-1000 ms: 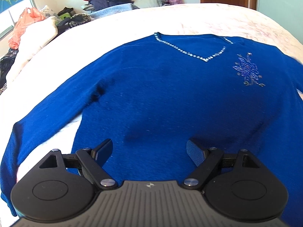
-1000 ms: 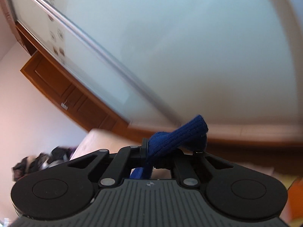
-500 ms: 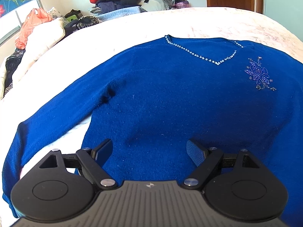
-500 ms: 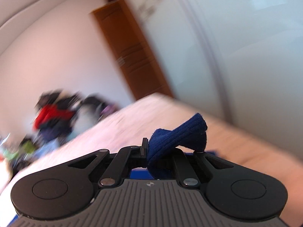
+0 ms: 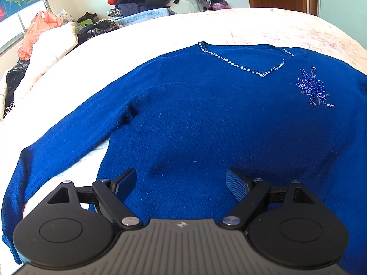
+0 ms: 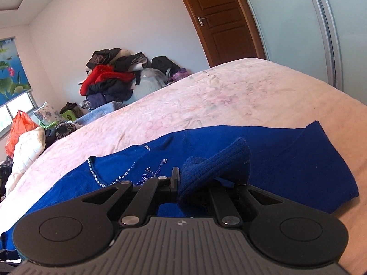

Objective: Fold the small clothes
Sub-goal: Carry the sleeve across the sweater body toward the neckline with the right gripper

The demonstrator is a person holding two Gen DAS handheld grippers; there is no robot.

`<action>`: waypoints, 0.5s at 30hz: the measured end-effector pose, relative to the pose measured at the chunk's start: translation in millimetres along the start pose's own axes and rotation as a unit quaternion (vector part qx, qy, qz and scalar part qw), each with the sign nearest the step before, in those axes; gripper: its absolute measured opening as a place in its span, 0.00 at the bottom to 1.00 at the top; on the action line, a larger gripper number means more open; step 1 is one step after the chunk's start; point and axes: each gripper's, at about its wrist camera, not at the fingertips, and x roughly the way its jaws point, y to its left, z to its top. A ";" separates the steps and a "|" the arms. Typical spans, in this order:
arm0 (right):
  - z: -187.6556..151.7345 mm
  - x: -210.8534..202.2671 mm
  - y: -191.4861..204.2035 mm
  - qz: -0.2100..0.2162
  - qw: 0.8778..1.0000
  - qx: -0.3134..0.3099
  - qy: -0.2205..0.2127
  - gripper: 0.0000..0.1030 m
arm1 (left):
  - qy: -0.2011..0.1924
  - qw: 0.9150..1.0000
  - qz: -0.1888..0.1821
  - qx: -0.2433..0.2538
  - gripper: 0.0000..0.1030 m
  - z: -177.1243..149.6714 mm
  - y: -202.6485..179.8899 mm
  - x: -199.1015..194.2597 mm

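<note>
Two grippers over blue sweater, left gripper fingers wide, right gripper fingers pinching its cuff

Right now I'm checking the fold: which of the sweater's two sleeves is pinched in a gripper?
The sleeve cuff pinched in the right gripper, lifted over the sweater's body. The other sleeve lies flat, ungripped; the left gripper is open.

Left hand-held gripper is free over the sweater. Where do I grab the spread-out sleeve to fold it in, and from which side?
Take the sleeve at its cuff end, near the left view's lower left edge. It lies flat, stretched away from the sweater, so come from above with the open left hand-held gripper, fingers straddling the sleeve's width, and pinch both layers.
</note>
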 end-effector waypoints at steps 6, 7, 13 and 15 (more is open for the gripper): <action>24.2 17.7 23.0 0.014 0.999 -0.034 -0.005 0.09 | -0.001 1.000 0.000 -0.001 0.83 0.5 0.4 -0.3; 28.6 19.8 28.2 0.019 0.999 -0.040 -0.008 0.09 | -0.002 1.000 -0.001 -0.001 0.83 0.5 0.9 -0.3; 16.1 46.3 47.7 0.045 0.999 -0.019 0.015 0.10 | -0.005 1.000 -0.005 -0.011 0.83 -1.7 5.2 -0.2; 1.5 57.4 47.4 0.043 0.998 -0.007 0.036 0.10 | -0.005 1.000 -0.005 -0.012 0.83 -2.6 6.4 0.2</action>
